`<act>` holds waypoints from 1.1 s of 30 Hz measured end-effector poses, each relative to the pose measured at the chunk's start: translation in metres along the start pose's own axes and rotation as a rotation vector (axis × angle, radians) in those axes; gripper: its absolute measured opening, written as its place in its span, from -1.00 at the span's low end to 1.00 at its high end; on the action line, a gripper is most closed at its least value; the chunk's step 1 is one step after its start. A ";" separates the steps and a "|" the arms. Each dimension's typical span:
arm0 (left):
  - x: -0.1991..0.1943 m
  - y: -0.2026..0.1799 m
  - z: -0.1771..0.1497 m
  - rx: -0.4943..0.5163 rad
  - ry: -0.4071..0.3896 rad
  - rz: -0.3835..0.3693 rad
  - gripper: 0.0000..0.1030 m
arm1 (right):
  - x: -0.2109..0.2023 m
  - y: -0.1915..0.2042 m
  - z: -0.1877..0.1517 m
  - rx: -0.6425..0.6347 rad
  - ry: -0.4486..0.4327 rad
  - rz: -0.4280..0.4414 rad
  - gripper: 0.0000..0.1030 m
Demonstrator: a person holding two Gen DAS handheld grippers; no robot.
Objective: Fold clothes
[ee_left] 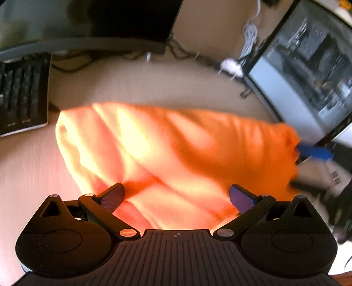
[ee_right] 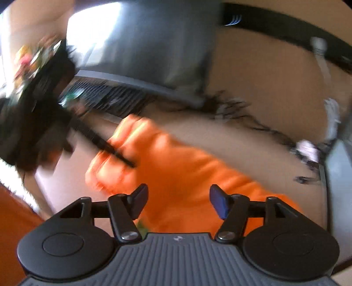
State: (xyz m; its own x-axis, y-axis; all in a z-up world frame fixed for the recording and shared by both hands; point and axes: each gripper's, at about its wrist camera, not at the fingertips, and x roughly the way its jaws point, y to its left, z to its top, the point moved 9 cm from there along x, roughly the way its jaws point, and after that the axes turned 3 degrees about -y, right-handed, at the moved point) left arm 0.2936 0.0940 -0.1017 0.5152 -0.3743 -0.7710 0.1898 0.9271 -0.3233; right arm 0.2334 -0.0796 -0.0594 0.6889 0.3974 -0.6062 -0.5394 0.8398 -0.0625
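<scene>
Here, the left gripper is holding its jaws spread wide, with nothing pinched between the purple pads. The orange cloth is lying just past and below those pads, rumpled in soft ridges on the pale table, brightly lit at its left end and darker toward the right. At the cloth's far right corner, blue fingertips of the other gripper are showing against the fabric, though blur is hiding whether they are touching it.

The right gripper is likewise keeping its jaws apart, gripping nothing. In its view the orange cloth is spreading below and beyond the fingers, reaching toward the left, where the left gripper is showing as a dark blurred shape with thin fingers lying over the bunched end.

Farther out in the left wrist view, a black keyboard is sitting at the left edge of the table, a dark monitor is standing behind it, tangled cables are running along the back, and a second screen is leaning at the right.
</scene>
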 end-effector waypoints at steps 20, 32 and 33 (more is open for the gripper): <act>-0.033 -0.014 0.029 -0.008 -0.184 -0.096 1.00 | 0.020 -0.052 0.003 0.296 -0.074 -0.092 0.58; 0.028 0.018 0.009 -0.132 -0.086 -0.017 1.00 | 0.090 -0.080 -0.064 0.495 0.068 -0.068 1.00; 0.027 0.018 0.010 -0.135 -0.084 -0.021 1.00 | 0.091 -0.080 -0.063 0.499 0.071 -0.074 1.00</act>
State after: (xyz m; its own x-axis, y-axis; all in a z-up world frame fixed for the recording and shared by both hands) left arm 0.3192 0.1011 -0.1231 0.5818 -0.3854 -0.7163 0.0901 0.9057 -0.4142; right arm 0.3082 -0.1342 -0.1596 0.6729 0.3186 -0.6676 -0.1817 0.9460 0.2683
